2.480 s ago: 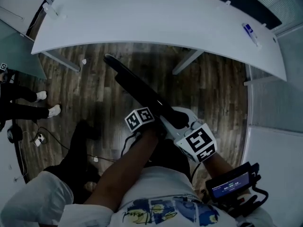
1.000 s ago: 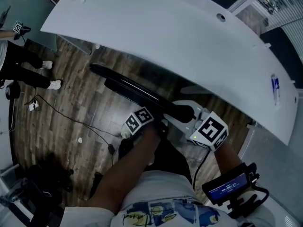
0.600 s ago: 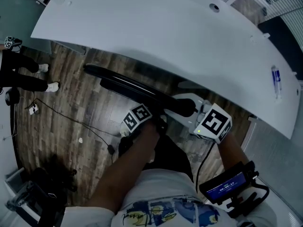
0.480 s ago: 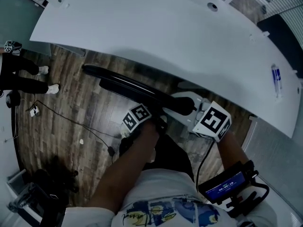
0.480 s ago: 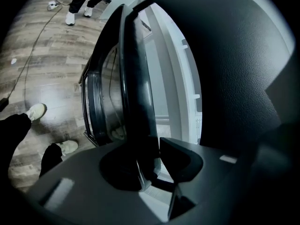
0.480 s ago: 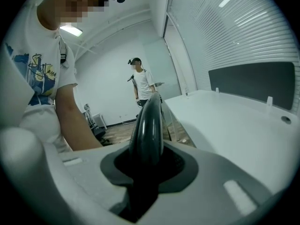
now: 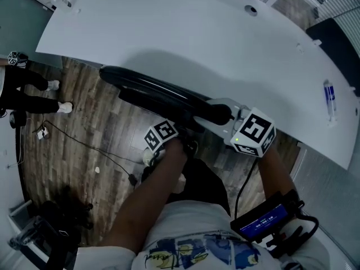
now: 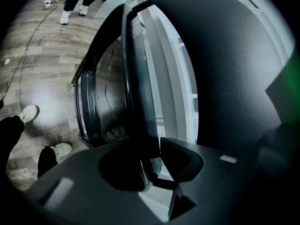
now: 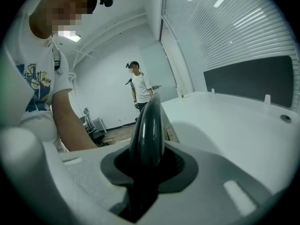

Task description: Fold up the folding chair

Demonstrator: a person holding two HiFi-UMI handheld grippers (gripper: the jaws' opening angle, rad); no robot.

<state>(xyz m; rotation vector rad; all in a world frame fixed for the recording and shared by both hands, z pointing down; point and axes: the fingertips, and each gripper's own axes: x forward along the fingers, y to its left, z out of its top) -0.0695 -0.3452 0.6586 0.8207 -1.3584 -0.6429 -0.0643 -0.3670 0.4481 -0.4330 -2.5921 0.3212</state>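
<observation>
Head view: white table just beyond folding chair, cable on floor.

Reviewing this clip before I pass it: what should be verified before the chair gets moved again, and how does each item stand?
1. Folding chair folded flat: ok, its panels lie close together.
2. Left gripper closed on the chair's frame: ok, though its jaws have just opened slightly.
3. Right gripper clamped on the chair's rim: ok.
4. Chair clear of the table: cannot tell; it sits close beneath the edge.
5. Cable on the floor nearby: not ok, possible trip hazard.
6. Bystander standing well away: ok.
</observation>
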